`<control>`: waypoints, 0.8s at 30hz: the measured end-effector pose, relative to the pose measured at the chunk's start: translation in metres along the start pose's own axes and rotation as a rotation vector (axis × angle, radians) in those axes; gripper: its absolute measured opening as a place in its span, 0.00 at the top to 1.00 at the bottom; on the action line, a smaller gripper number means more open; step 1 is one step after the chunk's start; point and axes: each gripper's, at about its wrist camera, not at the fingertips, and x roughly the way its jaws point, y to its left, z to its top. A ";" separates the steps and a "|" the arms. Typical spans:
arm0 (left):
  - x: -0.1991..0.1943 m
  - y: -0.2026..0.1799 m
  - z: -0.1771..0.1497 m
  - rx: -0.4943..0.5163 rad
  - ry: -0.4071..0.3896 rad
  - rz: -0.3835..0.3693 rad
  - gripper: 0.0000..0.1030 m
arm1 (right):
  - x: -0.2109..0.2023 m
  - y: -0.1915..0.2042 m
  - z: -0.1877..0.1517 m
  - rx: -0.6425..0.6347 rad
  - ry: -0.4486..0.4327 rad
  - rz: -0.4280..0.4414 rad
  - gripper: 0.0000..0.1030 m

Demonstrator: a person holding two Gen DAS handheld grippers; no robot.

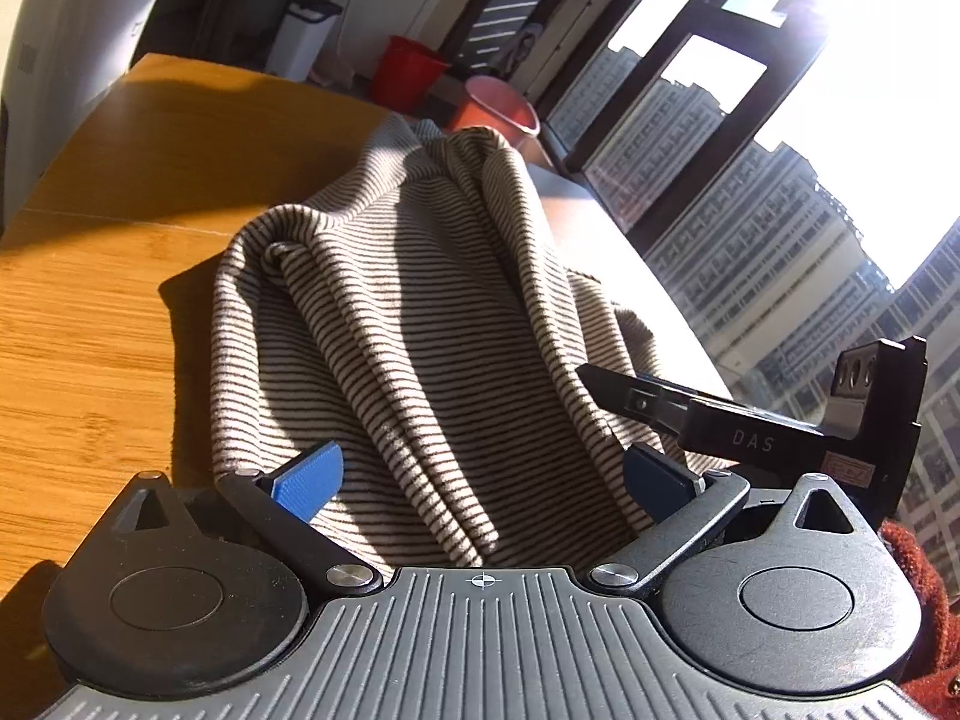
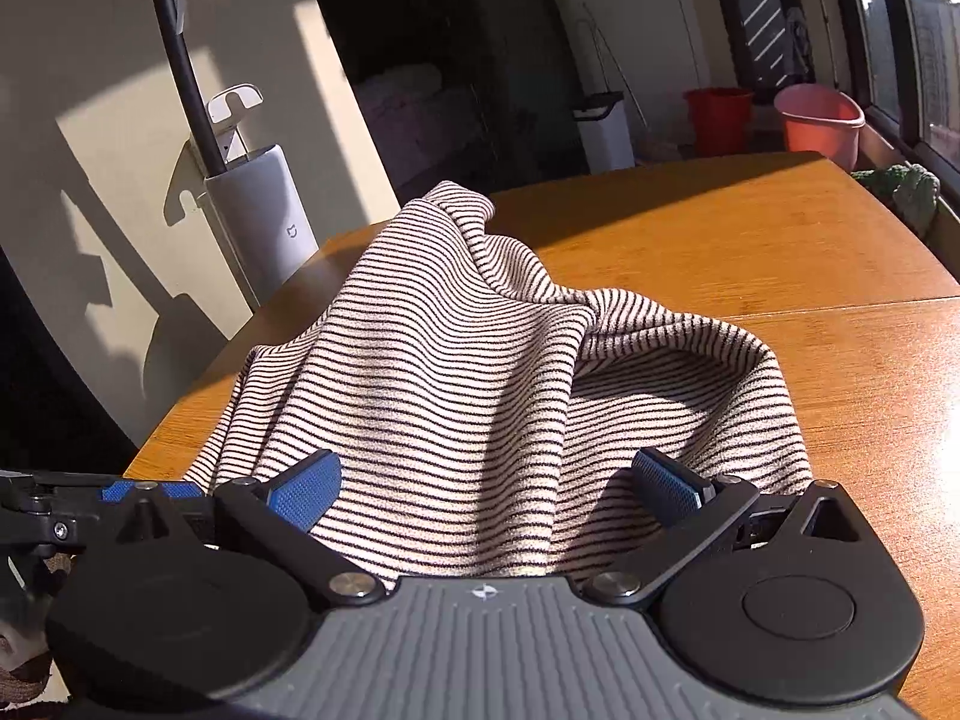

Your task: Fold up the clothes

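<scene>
The left tool (image 1: pixel 483 483) stands with its two blue pads spread wide, and the striped garment (image 1: pixel 420 324) runs up between them without either pad pressing on it, so it grips nothing. The right tool (image 2: pixel 486 489) is likewise spread wide, its blue pads (image 2: pixel 306 495) apart on either side of the same cloth, which passes loosely between them and under the tool's body. In the left wrist view the right tool shows as a black piece just beside the garment's right edge, near the left tool's right finger. The garment is a beige knit with thin dark stripes, lying crumpled on the wooden worktop (image 1: pixel 96 324), bunched into long ridges that run away from both tools and rise to a rumpled peak at its far end. Seen from the right tool, the garment's left edge lies near the worktop's left edge, and bare sunlit wood stretches to the right of the garment. Beyond the garment's far end, off the worktop, stand a red bucket (image 2: pixel 717 120) and a pink bucket (image 2: pixel 819 126) side by side near the window (image 1: pixel 750 138). Left of the garment, a white vacuum stand (image 2: pixel 258 210) sits against the wall.
</scene>
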 end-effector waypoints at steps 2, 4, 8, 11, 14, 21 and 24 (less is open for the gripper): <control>-0.003 -0.005 0.003 0.053 -0.033 0.035 0.05 | -0.008 -0.001 0.000 0.008 -0.005 -0.024 0.00; -0.007 -0.008 0.004 0.084 -0.054 0.056 0.09 | -0.017 0.001 0.004 -0.009 -0.052 -0.054 0.00; 0.003 -0.004 0.005 0.054 -0.031 0.030 0.16 | -0.030 0.020 0.019 -0.138 -0.177 -0.100 0.01; 0.014 -0.007 0.007 0.071 -0.036 0.043 0.16 | -0.023 0.039 0.035 -0.253 -0.180 -0.078 0.33; 0.020 -0.012 0.009 0.117 -0.056 0.047 0.11 | -0.002 0.050 0.052 -0.270 -0.121 -0.018 0.35; 0.034 -0.015 0.004 0.195 -0.101 0.071 0.02 | 0.056 0.063 0.054 -0.277 0.041 -0.002 0.58; 0.029 -0.009 0.003 0.164 -0.108 0.028 0.00 | 0.050 0.054 0.058 -0.345 0.029 -0.070 0.90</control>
